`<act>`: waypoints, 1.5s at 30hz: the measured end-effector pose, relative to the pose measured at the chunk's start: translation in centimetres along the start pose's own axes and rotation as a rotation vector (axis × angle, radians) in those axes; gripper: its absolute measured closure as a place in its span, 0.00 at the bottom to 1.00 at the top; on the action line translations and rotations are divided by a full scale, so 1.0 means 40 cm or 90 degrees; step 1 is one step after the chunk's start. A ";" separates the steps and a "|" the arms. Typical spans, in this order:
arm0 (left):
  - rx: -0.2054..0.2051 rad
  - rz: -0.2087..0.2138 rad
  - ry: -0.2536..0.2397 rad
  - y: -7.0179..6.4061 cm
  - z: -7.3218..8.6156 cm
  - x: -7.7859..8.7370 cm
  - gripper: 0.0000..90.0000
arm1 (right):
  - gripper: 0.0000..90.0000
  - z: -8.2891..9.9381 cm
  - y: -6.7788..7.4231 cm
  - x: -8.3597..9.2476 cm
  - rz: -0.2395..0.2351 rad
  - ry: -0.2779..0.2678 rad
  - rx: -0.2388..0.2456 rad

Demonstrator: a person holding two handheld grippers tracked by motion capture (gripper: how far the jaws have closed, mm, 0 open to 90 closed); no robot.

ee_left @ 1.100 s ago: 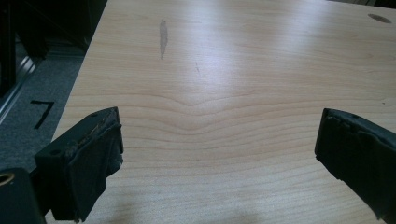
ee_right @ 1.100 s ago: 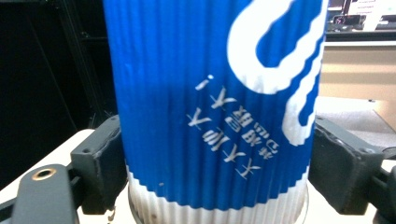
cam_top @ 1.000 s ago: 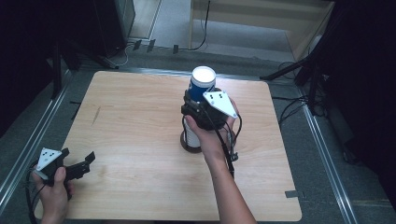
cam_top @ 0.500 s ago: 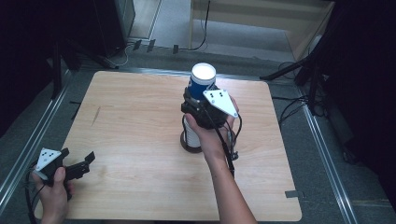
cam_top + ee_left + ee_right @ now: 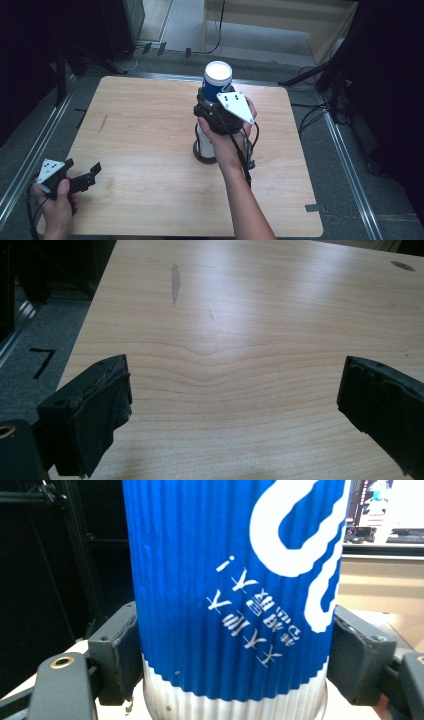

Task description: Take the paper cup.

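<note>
- Black left tool [image 5: 82, 179]: held in a hand at the near left corner of the surface [image 5: 140, 150], jaws spread wide over bare wood, nothing between them.
- Pale wooden surface: small dark streak [image 5: 175, 282] on the grain ahead of the left tool.
- Right tool [image 5: 212, 102]: at mid-surface, jaws having just been closing, pads [image 5: 117, 652] pinching a blue ribbed paper cup [image 5: 232, 580].
- Blue ribbed paper cup: held upright, topmost over the white stack [image 5: 205, 145] below it.
</note>
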State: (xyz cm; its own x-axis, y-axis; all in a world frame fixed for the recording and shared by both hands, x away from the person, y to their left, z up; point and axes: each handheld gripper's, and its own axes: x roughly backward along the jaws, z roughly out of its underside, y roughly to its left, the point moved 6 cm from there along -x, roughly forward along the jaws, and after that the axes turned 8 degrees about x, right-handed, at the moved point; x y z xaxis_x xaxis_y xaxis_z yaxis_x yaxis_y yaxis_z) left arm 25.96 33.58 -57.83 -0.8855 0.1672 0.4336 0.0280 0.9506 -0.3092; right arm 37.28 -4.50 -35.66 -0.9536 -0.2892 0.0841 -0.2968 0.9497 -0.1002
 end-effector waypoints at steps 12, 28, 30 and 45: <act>-0.001 -0.004 -0.001 0.001 -0.001 0.001 0.02 | 0.23 -0.031 0.004 -0.001 0.000 -0.019 -0.005; 0.005 0.003 -0.001 0.002 -0.001 0.002 0.02 | 0.24 -0.081 -0.002 0.000 -0.001 -0.045 -0.005; 0.005 0.004 -0.001 0.001 -0.001 0.002 0.02 | 0.24 -0.088 -0.004 0.001 0.000 -0.049 -0.006; 0.006 0.006 0.000 0.002 -0.001 0.002 0.02 | 0.25 -0.128 0.015 0.015 -0.017 -0.076 0.009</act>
State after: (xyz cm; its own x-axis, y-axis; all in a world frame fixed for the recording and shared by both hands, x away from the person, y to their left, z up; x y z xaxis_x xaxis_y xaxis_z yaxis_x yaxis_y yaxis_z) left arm 25.92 33.66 -57.81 -0.8849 0.1769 0.4308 0.0328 0.9464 -0.3212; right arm 36.78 -3.48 -30.57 -0.9443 -0.3275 -0.0317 -0.3222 0.9399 -0.1129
